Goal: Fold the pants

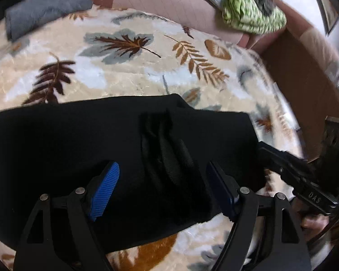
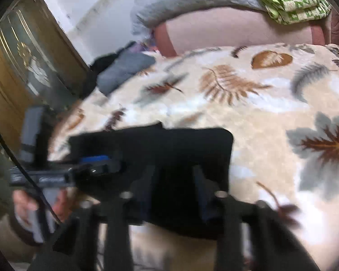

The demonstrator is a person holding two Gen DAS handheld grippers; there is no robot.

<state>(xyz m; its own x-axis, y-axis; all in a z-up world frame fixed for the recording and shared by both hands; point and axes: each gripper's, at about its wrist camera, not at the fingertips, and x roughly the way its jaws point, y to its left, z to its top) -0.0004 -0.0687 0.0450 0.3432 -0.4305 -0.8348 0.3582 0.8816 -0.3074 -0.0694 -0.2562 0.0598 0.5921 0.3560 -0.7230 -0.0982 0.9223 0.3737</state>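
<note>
Black pants (image 1: 79,140) lie folded flat on a leaf-patterned blanket (image 1: 128,67). My left gripper (image 1: 162,187) hovers over them, jaws wide apart, blue pads on either side of a bunched ridge of fabric (image 1: 167,155), holding nothing. In the right wrist view the pants (image 2: 169,146) form a compact dark rectangle. My right gripper (image 2: 175,192) sits over their near edge, its jaws apart; the view is blurred. The right gripper's body also shows in the left wrist view (image 1: 291,171), at the pants' right end. The left gripper shows in the right wrist view (image 2: 95,162).
A folded grey garment (image 1: 45,9) lies at the blanket's far left. A green patterned cloth (image 1: 250,15) and a grey quilt (image 2: 187,0) rest on a pink pillow (image 1: 160,0) at the back. A brown wooden bed frame (image 1: 305,85) borders the right side.
</note>
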